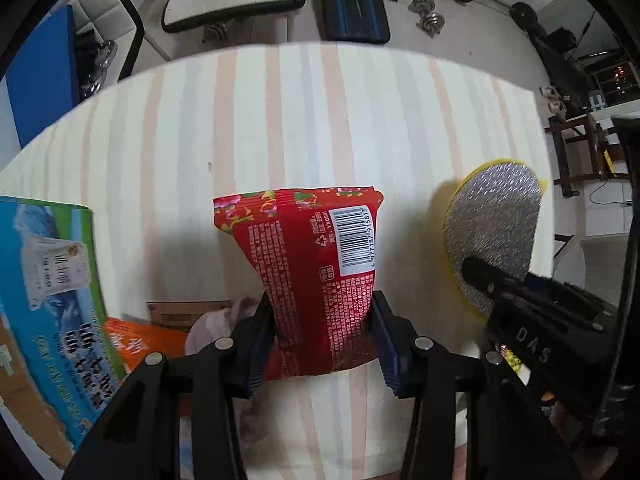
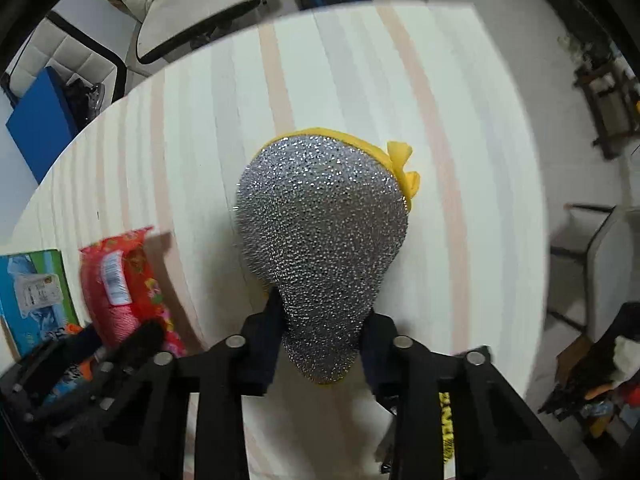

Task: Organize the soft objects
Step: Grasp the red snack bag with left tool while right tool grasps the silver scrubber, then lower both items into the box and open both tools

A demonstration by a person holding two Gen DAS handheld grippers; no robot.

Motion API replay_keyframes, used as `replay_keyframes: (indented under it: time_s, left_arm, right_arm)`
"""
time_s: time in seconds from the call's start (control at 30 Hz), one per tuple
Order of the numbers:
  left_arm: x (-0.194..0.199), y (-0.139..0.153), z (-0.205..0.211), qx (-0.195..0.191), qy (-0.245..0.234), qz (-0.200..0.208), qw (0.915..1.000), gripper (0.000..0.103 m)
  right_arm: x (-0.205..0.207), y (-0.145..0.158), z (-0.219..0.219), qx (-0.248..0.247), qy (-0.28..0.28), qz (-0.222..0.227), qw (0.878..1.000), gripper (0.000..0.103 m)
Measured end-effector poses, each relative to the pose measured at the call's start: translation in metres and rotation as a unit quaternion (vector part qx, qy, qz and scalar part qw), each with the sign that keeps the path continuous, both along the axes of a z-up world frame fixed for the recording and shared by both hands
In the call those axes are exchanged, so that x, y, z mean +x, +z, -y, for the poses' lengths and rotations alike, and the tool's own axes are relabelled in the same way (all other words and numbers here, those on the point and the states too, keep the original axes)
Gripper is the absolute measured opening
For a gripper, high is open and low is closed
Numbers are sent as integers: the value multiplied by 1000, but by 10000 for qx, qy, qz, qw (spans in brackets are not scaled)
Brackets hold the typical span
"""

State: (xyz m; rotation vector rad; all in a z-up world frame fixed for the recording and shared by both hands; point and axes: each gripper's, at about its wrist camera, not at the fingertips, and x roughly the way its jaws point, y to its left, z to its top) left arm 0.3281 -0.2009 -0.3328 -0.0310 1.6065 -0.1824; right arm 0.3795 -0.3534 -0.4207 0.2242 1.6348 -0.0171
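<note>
My left gripper point(image 1: 320, 340) is shut on a red soft packet point(image 1: 316, 264) with a white barcode label, held above the striped table point(image 1: 200, 128). The packet also shows in the right wrist view point(image 2: 120, 284), low on the left. My right gripper point(image 2: 324, 340) is shut on a silver glittery scouring pad with a yellow edge point(image 2: 324, 232), held above the table point(image 2: 460, 100). The pad point(image 1: 496, 232) and the right gripper's black body point(image 1: 532, 312) show at the right of the left wrist view.
A blue-green printed carton point(image 1: 52, 300) stands at the left, with an orange packet point(image 1: 148, 344) and a pale cloth point(image 1: 224, 324) in it or beside it. The carton also shows in the right wrist view point(image 2: 32, 300). Beyond the table's far edge are chairs, a bench and dumbbells point(image 1: 428, 12).
</note>
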Motion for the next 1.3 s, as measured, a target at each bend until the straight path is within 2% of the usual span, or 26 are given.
replay_keyframes:
  time_s: [0.13, 0.37, 0.47, 0.5, 0.63, 0.7, 0.83, 0.97, 1.13, 1.3]
  left_arm:
    - [-9, 39, -23, -173, 21, 274, 9995, 42]
    - [-35, 126, -105, -413, 107, 938, 9947, 41]
    - [-53, 149, -159, -391, 218, 1032, 9936, 40]
    - [-58, 151, -179, -346, 276, 1042, 9936, 36]
    - [-72, 164, -245, -203, 542, 1050, 9928, 33]
    - [-76, 163, -275, -99, 674, 1071, 9919, 26]
    - [-78, 135, -328, -80, 968, 852, 9916, 26]
    - [-80, 113, -363, -33, 1044, 642, 9925, 26]
    - [-84, 81, -391, 30, 1101, 372, 9932, 26]
    - [-91, 57, -404, -1, 1055, 172, 9943, 26]
  right_arm:
    - [-18, 28, -4, 255, -61, 229, 9994, 33]
    - [-61, 120, -45, 901, 32, 862, 9922, 33]
    - [-84, 157, -82, 1140, 203, 1079, 9874, 33]
    - [-93, 169, -98, 1214, 284, 1136, 9857, 33]
    - [-118, 195, -162, 1482, 558, 1165, 9805, 33]
    - [-128, 196, -198, 1577, 688, 1111, 9788, 33]
    - [-143, 185, -272, 1629, 885, 902, 9785, 33]
    - [-150, 168, -323, 1526, 1021, 696, 9805, 33]
    - [-148, 135, -355, 1200, 1143, 402, 9853, 33]
    - [-143, 100, -367, 1007, 1109, 90, 9887, 33]
